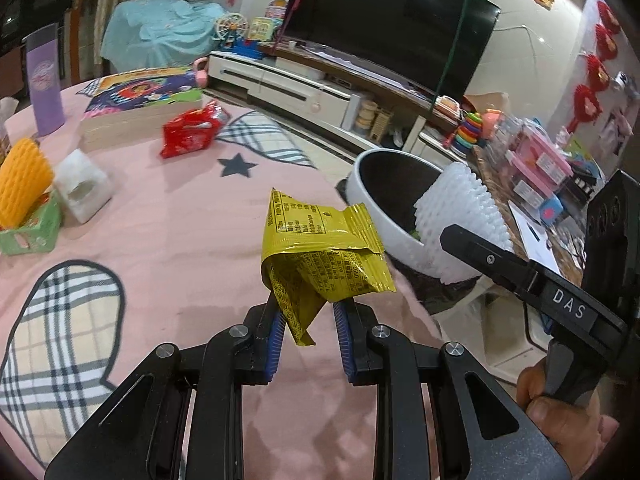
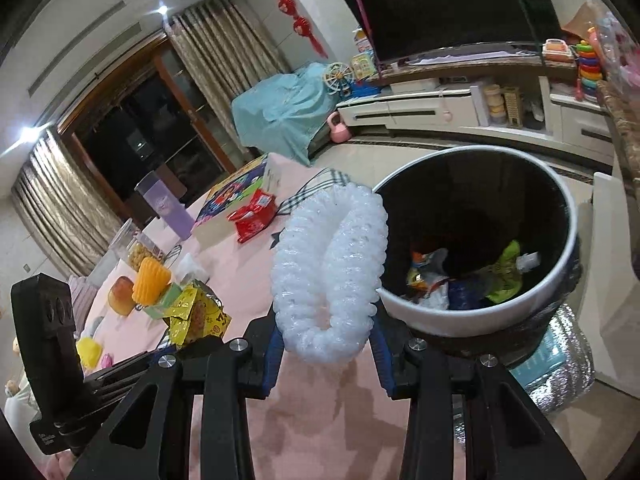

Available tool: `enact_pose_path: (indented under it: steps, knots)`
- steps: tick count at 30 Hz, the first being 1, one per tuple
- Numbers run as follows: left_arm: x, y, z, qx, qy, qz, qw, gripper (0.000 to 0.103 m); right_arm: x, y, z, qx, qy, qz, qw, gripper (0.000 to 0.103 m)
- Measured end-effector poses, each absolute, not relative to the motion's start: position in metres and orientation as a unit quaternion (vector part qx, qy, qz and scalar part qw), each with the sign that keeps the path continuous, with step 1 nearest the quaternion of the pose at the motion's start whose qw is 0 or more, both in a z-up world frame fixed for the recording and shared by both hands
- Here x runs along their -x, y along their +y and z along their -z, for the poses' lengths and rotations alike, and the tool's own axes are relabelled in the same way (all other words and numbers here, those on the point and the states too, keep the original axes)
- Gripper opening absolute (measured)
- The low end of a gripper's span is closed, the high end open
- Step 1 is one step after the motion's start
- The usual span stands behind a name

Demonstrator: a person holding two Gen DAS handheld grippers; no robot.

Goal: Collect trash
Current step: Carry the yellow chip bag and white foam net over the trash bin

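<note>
My left gripper is shut on a crumpled yellow snack wrapper and holds it above the pink table, left of the bin. My right gripper is shut on a white foam fruit net and holds it at the rim of the white trash bin, which has several wrappers inside. In the left wrist view the net hangs over the bin. A red snack wrapper lies on the table farther back; it also shows in the right wrist view.
A picture-book box, purple cup, white tissue holder and an orange foam net in a green basket stand on the pink tablecloth. The bin stands off the table's edge. A TV cabinet with toys is beyond.
</note>
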State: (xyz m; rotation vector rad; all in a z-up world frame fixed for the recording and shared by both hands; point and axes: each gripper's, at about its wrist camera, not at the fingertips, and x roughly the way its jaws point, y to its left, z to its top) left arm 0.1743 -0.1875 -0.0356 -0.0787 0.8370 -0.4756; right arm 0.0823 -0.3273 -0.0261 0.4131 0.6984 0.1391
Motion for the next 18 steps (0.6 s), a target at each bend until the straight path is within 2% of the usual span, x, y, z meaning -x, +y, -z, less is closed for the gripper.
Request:
enact_pose_path:
  steps: [18]
  knots:
    - [-0.18, -0.247, 0.025, -0.004, 0.397, 0.262, 0.879, 0.022, -0.077, -0.375, 0.02, -0.206, 0.331, -0.029, 0.92, 0.039]
